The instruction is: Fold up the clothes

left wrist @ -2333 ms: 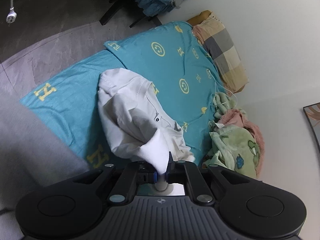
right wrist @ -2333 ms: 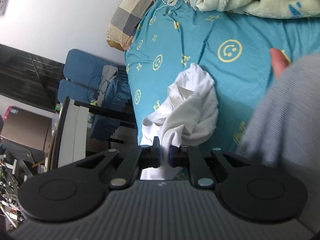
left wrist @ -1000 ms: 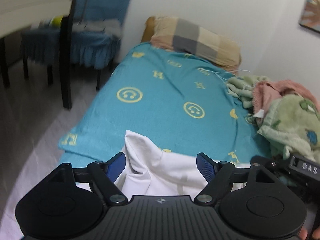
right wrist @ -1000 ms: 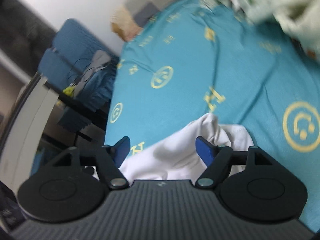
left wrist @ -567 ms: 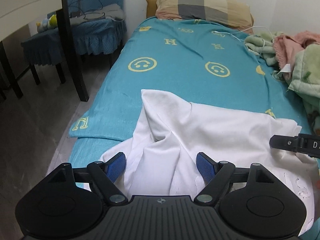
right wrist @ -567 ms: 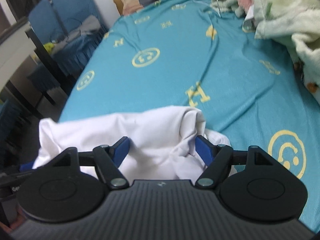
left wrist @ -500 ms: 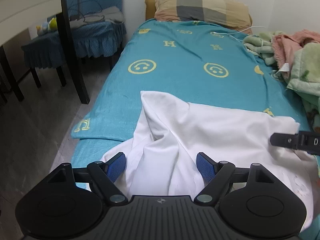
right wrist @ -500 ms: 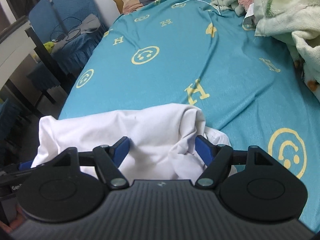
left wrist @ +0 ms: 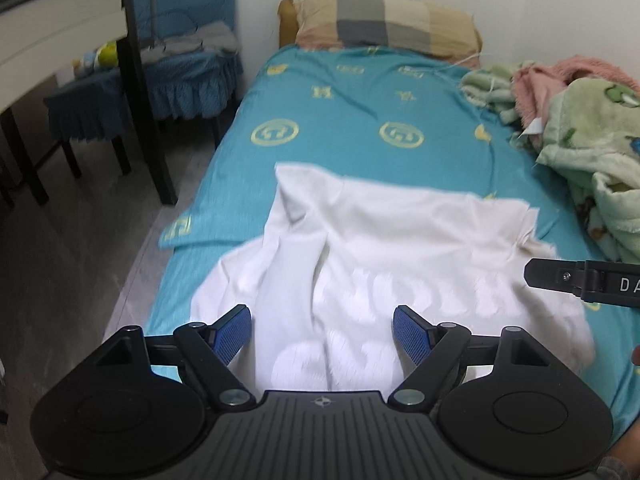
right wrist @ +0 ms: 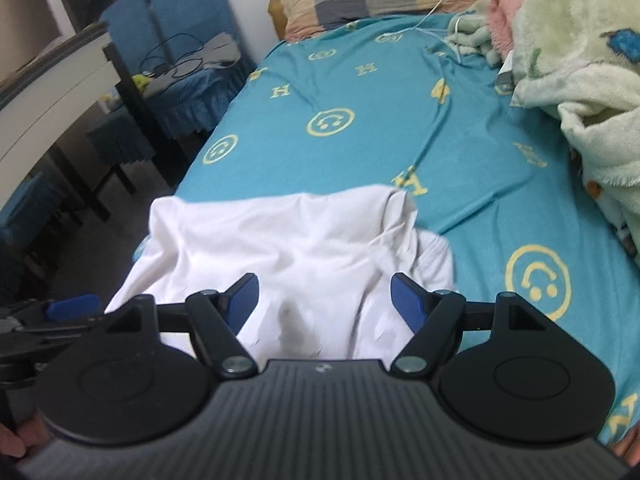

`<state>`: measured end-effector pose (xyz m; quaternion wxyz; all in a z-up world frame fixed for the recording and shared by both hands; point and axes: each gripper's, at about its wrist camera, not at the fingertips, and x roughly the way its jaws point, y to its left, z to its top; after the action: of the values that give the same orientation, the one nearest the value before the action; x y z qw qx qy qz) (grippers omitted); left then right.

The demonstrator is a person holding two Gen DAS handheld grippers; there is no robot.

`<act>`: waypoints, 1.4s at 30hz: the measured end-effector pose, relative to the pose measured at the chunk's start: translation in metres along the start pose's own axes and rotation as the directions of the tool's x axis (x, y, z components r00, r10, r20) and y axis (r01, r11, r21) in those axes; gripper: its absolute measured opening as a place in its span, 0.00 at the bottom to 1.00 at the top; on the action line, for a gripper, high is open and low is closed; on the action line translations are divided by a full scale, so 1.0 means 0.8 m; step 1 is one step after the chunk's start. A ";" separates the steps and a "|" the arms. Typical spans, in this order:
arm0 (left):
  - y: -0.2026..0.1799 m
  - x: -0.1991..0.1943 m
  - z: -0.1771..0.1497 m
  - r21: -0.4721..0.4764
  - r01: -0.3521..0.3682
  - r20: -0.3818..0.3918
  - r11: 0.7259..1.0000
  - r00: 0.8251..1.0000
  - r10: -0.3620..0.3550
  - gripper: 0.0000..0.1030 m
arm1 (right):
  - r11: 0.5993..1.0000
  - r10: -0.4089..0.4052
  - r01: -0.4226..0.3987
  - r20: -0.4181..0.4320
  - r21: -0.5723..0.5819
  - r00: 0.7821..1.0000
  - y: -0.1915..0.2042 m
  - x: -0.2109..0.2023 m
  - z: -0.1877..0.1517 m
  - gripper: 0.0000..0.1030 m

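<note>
A white T-shirt (left wrist: 384, 248) lies rumpled across the near end of the bed, its lower part hanging toward the foot edge. My left gripper (left wrist: 322, 334) hovers above it, open, with nothing pinched between the blue pads. In the right wrist view the same T-shirt (right wrist: 288, 236) spreads below my right gripper (right wrist: 324, 302), also open and apart from the cloth. A finger of the right gripper (left wrist: 576, 280) pokes in from the right edge of the left view. The left gripper's blue pad (right wrist: 72, 305) shows at the lower left of the right view.
The bed wears a teal sheet (left wrist: 352, 120) with yellow smiley prints. A checked pillow (left wrist: 384, 20) lies at the head, green and pink blankets (left wrist: 592, 128) pile on the right. A blue-covered chair (left wrist: 160, 80) and a white table (left wrist: 48, 40) stand left of the bed.
Both grippers, shut on the shirt at first, have let it go; it now lies spread on the bed. In the last half second both views pulled back slightly and rolled.
</note>
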<state>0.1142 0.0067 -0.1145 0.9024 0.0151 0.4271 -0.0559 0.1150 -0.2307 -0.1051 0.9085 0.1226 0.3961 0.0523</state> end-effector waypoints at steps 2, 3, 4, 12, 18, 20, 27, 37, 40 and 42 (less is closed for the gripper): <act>0.002 0.010 -0.003 -0.006 -0.006 -0.020 1.000 1.000 0.006 0.78 | 1.000 -0.023 0.023 -0.029 -0.015 0.999 0.002 0.012 -0.004 0.72; 0.003 0.015 -0.005 -0.009 -0.009 -0.029 1.000 1.000 0.009 0.78 | 0.999 -0.038 0.037 -0.049 -0.024 0.998 0.003 0.019 -0.007 0.72; 0.003 0.018 -0.006 -0.009 -0.012 -0.036 1.000 0.999 0.011 0.79 | 0.999 -0.044 0.043 -0.066 -0.025 0.997 0.002 0.027 -0.009 0.73; 0.007 0.027 -0.009 -0.039 -0.003 -0.055 0.999 0.999 0.001 0.80 | 0.998 -0.058 0.058 -0.107 0.002 0.993 -0.001 0.047 -0.012 0.75; 0.017 0.001 0.003 -0.159 0.049 -0.088 0.986 0.994 -0.063 0.80 | 0.998 -0.056 0.058 -0.098 0.024 0.994 -0.005 0.039 -0.010 0.72; 0.025 -0.010 0.004 -0.259 0.061 -0.115 0.964 0.989 -0.093 0.80 | 0.998 -0.053 0.056 -0.089 0.036 0.995 -0.009 0.034 -0.010 0.72; 0.066 -0.006 -0.029 -0.694 0.094 -0.243 0.714 0.903 -0.355 0.81 | 0.993 -0.030 0.037 -0.064 0.109 0.997 -0.023 0.021 -0.005 0.72; 0.080 0.039 -0.062 -0.827 0.027 -0.231 0.562 0.895 -0.383 0.80 | 0.984 -0.001 0.011 -0.058 0.175 0.998 -0.034 0.017 -0.002 0.72; 0.088 0.048 -0.068 -0.862 0.050 -0.169 0.504 0.910 -0.379 0.76 | 0.978 0.012 0.001 -0.062 0.207 0.998 -0.039 0.016 -0.002 0.72; 0.091 0.048 -0.070 -0.871 0.094 -0.107 0.482 0.922 -0.373 0.72 | 0.972 0.024 -0.008 -0.062 0.235 0.998 -0.042 0.014 -0.002 0.72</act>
<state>0.1035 0.0800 -0.1814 0.7049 -0.4800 0.5207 0.0400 0.1214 -0.2609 -0.1235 0.8739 0.2304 0.4277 0.0165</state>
